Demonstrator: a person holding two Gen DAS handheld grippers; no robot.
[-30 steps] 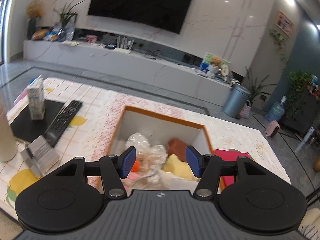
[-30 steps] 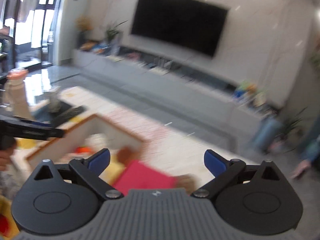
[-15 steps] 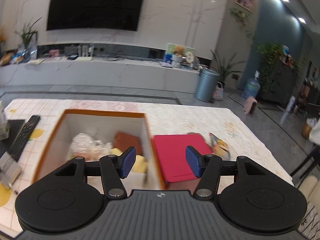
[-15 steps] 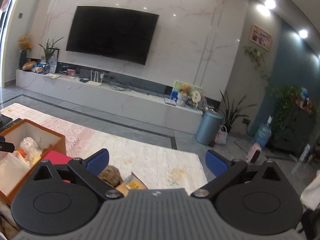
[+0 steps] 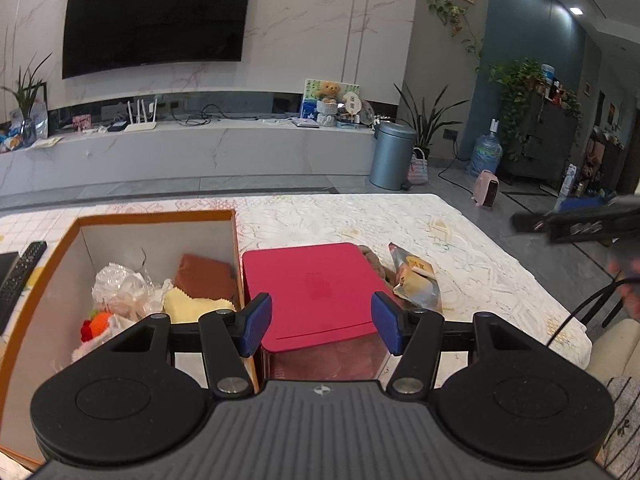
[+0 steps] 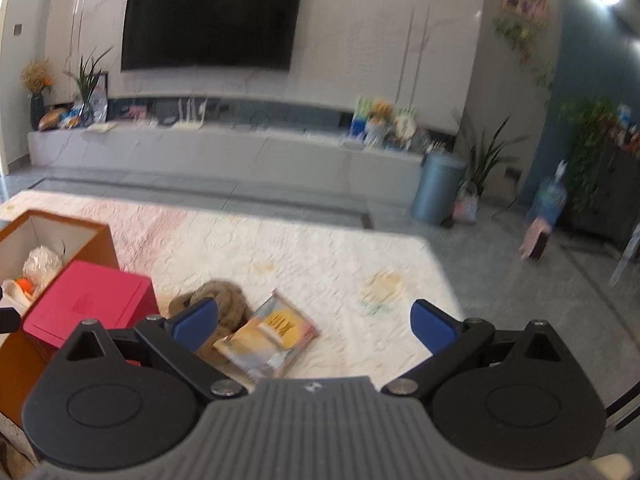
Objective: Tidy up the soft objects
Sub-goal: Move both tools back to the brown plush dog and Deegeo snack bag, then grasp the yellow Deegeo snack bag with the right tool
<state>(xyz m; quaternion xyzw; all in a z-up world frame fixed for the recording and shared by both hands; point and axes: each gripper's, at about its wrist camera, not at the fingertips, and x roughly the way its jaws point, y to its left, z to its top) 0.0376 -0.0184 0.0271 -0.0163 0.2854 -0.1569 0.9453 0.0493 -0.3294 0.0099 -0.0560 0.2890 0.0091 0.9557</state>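
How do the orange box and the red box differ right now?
The orange box stands open-topped and taller, holding cloths and a plastic bag; the red box is lower, its lid shut, contents hidden. They stand side by side on the table, both rectangular.

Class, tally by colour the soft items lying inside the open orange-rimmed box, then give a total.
Brown folded cloth: 1
Yellow cloth: 1
Clear crinkled plastic bag: 1
Orange-and-red knitted toy: 1
Total: 4 visible; anything buried underneath is hidden.
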